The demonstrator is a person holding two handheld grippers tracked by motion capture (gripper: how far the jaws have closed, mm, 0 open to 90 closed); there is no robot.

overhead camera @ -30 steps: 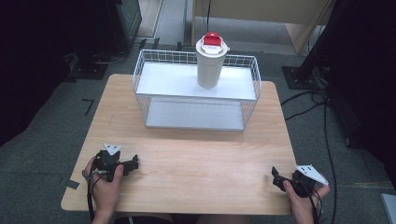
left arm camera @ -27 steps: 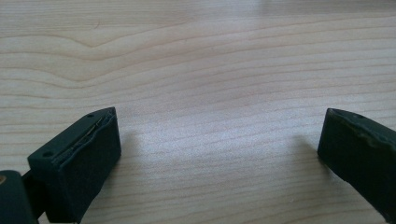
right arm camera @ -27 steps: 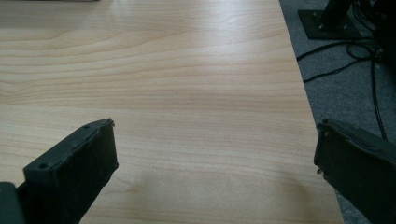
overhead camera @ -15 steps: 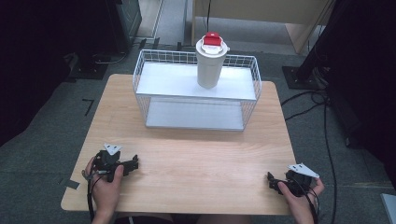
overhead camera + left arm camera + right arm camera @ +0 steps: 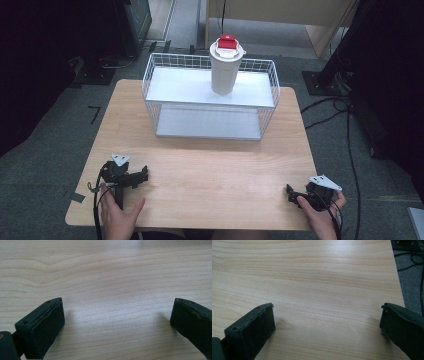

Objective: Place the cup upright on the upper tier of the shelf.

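Left gripper (image 5: 142,175): held low at the near left of the table (image 5: 210,165), jaws spread wide with nothing between them; in the left gripper view (image 5: 116,322) bare wood lies between the two black jaws. Its right jaw is cut off by the frame edge there.

Right gripper (image 5: 291,192): at the near right corner of the table, jaws likewise wide apart and empty; the right gripper view (image 5: 327,322) looks over bare wood to the table edge, with grey floor and cables past it. From above, its jaws are small and partly covered by the right hand (image 5: 320,212), so their gap is hard to make out there.

Left hand (image 5: 120,212): cut off at the bottom edge of the high view.

Cup (image 5: 223,67): white, tall, tapering downward, white lid with a red piece on top. Stands upright on the upper shelf of the wire basket (image 5: 150,90), towards the back, well apart from both grippers.

Wire basket: white, at the far middle of the table; lower shelf bare.
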